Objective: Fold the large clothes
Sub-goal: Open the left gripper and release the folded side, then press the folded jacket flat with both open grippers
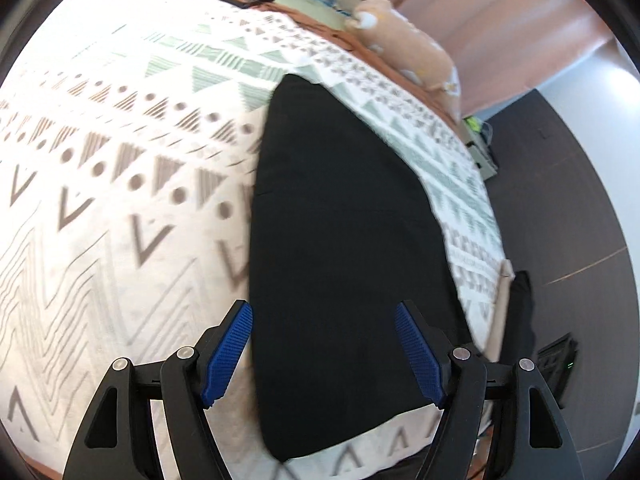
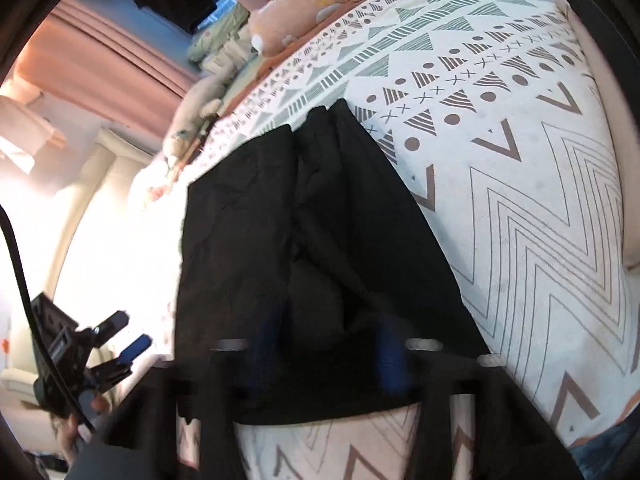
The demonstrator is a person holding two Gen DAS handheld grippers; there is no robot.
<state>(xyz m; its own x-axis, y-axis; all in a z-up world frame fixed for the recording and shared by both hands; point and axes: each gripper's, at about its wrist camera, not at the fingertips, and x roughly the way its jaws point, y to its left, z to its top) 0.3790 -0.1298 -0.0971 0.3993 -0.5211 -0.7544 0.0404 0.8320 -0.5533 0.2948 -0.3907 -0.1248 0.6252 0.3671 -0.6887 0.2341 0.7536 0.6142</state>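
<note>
A black garment [image 1: 340, 208] lies flat along a bedspread [image 1: 120, 200] printed with triangles and chevrons. In the left wrist view my left gripper [image 1: 324, 354] hangs open above the garment's near part, its blue pads [image 1: 230, 354] wide apart and pressing on nothing. In the right wrist view the garment [image 2: 260, 208] shows folds and a raised hump near its lower edge. My right gripper [image 2: 332, 350] is smeared by motion blur, and black cloth bulges between its blue pads [image 2: 390, 360]. Whether they pinch it is unclear. The left gripper [image 2: 132, 332] also shows there at far left, open, in a hand [image 2: 68, 420].
Plush toys [image 1: 412, 52] and pillows line the far side of the bed before a pink curtain [image 1: 500, 20]. Dark floor [image 1: 560, 200] with a small box [image 1: 484, 156] runs beside the bed's right edge. A pale sofa [image 2: 112, 184] stands left of the bed in the right wrist view.
</note>
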